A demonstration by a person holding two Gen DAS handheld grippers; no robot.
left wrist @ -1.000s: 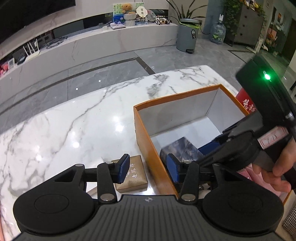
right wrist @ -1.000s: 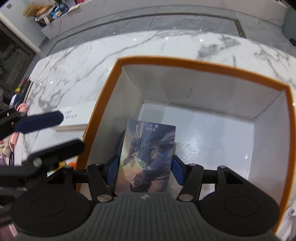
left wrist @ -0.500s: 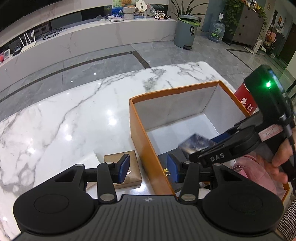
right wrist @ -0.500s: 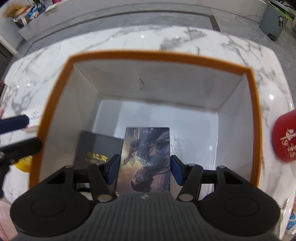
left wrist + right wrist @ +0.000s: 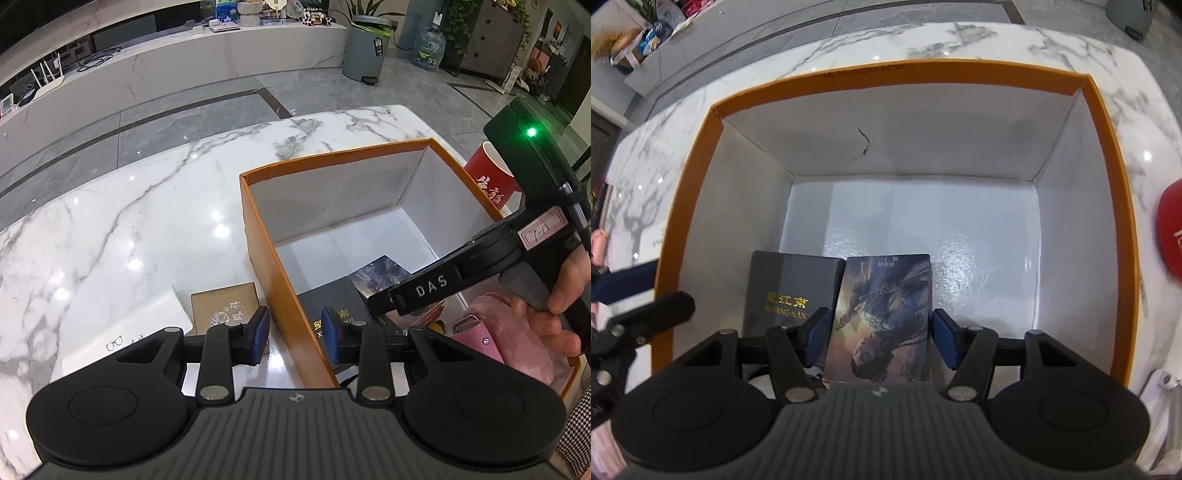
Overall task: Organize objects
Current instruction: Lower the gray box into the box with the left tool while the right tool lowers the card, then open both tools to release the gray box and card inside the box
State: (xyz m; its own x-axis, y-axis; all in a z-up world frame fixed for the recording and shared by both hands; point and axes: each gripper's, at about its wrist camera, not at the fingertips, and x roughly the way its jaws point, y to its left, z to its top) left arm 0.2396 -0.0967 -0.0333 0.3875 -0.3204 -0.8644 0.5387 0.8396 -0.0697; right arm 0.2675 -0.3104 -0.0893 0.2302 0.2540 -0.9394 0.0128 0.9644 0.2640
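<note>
Your right gripper (image 5: 877,341) points down into the orange box (image 5: 1108,155), low in the middle of the right wrist view. Between its blue pads sits a card box (image 5: 884,314) printed with a blue-skinned figure on a dusky brown ground, the picture upside down to you. The pads flank both long edges; whether they press it or only stand beside it you cannot tell from here. The card box lies on the white floor of the orange box, touching a black box (image 5: 792,291) with gold lettering to its left.

Your left gripper (image 5: 295,334) sits at the bottom centre of the left wrist view, its jaws closing astride the orange box's (image 5: 273,280) near side wall, with only that wall between them and the pads not touching it. Just left of that wall, on the marble table (image 5: 129,221), lies a brown packet (image 5: 221,306) beside a white card (image 5: 129,332). A red cup (image 5: 491,173) stands at the right edge, behind the box.
</note>
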